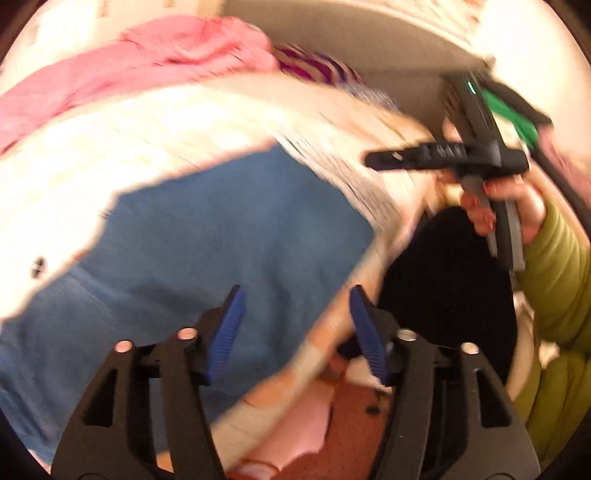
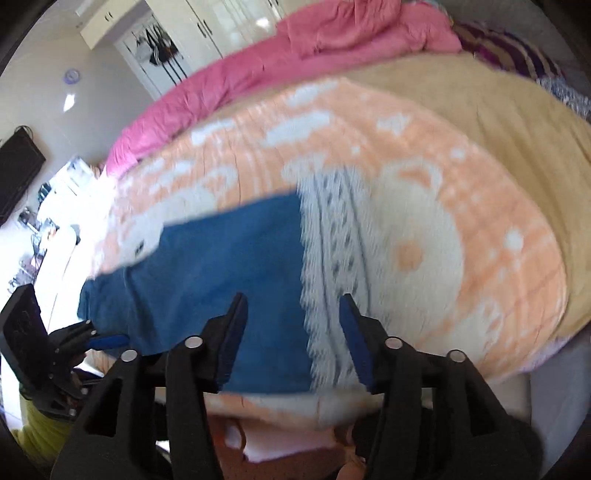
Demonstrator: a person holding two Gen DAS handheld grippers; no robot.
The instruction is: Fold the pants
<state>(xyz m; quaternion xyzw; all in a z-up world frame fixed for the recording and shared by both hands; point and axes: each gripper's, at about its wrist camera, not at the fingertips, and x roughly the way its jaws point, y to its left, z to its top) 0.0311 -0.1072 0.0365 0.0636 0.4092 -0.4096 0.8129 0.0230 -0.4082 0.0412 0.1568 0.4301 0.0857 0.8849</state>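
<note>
1. Blue fabric pants (image 2: 207,273) are lying flat on a bed, spread over an orange-and-white patterned blanket (image 2: 424,206), near the bed's front edge.
2. A tan sheet (image 2: 498,122) is showing past the blanket; a crumpled pink quilt (image 2: 295,62) is running along the far side, with a purple striped cloth (image 2: 509,48) at its end.
3. The right hand-held gripper (image 2: 291,332) is hovering over the pants' edge with its blue-padded jaws wide apart, holding nothing.
4. The left hand-held gripper (image 1: 295,328) is also gaping open and empty above the pants (image 1: 207,251); in the right wrist view it (image 2: 107,341) is sitting at the pants' left end, jaw state unclear there.
5. Room: white wardrobe doors (image 2: 229,18) and hanging clothes (image 2: 159,44) are showing behind the bed, with a black flat screen (image 2: 16,173) on the left wall.
6. Both views are motion-blurred.
</note>
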